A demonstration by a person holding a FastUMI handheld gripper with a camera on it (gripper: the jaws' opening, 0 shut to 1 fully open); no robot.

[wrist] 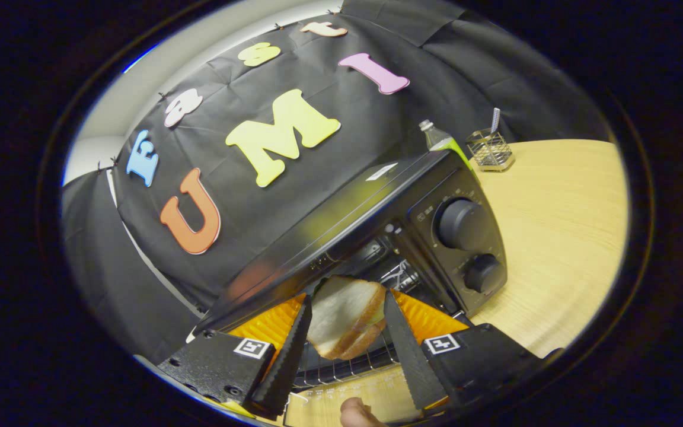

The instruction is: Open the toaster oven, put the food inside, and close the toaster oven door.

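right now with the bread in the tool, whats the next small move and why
Probably ease the tool forward into the toaster oven. Its fingers are clamped on the bread slices, the door is already open, and the rack lies just below, so the bread likely needs carrying further in before release.

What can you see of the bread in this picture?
The bread looks like two white slices with brown crusts, stacked as a sandwich. It is tilted and held off the surface between the fingers of the gripper, which press on both sides. Behind it is the open toaster oven, with its wire rack below.
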